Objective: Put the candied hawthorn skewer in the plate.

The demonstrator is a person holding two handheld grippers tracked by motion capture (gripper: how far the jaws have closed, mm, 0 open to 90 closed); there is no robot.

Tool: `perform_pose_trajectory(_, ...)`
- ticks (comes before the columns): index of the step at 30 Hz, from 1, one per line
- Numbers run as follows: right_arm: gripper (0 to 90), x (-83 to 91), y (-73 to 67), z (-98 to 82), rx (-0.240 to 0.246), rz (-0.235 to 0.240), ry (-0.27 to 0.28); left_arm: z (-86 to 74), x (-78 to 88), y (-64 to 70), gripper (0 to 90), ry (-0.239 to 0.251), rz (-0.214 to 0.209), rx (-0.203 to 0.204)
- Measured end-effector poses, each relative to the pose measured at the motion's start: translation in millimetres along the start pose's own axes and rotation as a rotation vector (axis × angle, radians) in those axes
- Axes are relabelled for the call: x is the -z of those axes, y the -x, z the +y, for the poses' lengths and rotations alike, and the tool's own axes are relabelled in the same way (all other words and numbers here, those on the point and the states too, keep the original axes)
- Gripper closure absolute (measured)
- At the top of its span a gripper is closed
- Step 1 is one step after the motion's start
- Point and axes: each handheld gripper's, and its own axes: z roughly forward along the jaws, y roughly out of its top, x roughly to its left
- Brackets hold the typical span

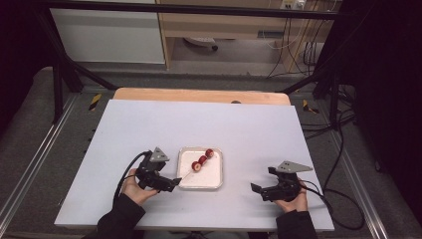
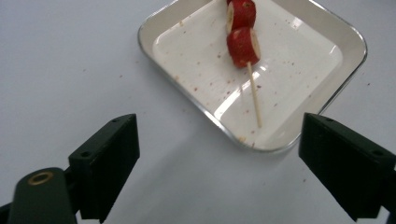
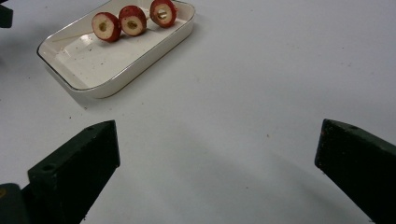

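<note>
Black jaws rise from the bottom corners of the left gripper view, standing wide apart with bare white worktop [image 2: 70, 56] between them and nothing held: the left claw [image 2: 219, 154] is spread open. Just beyond its jaws, in the upper middle and right of that frame, sits a shallow white tray [image 2: 196, 107] with rounded corners and a thin metallic-looking rim. Its floor is speckled with small reddish flecks. Inside lies a skewer [image 2: 254, 98], a thin pale wooden stick whose bare end reaches toward the tray's near rim, with round red fruit slices [image 2: 243, 45] threaded on its far part.

From the right gripper view the tray [image 3: 84, 81] sits in the upper left of the frame, and three red slices [image 3: 132, 19] show in a row, each with a pale cut face and a small hollow centre. The right claw [image 3: 217, 168] likewise has its jaws spread wide over bare worktop, holding nothing, well apart from the tray.

From the high view, the tray [image 1: 214, 181] lies at lower centre, the skewer [image 1: 202, 160] running diagonally across it. The left claw [image 1: 175, 183] is just beside the tray's left edge; the right claw [image 1: 258, 189] sits at lower right.
</note>
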Motion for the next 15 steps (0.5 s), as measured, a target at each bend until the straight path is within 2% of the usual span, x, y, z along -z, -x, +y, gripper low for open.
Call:
perform_pose_trajectory(2,0.5,-0.4,0.3,-0.2,0.005,0.001,-0.001,-8.8,5.0,-6.1,11.5,0.018,0.006,0.008)
perform_pose_trajectory(8,0.5,-1.9,-0.3,-1.0,0.005,0.001,-0.014,-36.3,16.7,-25.3,11.3,0.068,-0.015,0.054)
perform_pose_trajectory(15,0.5,-4.7,-0.5,-2.5,0.012,-0.002,-0.030,-69.7,23.5,-42.1,11.5,0.104,-0.028,0.097)
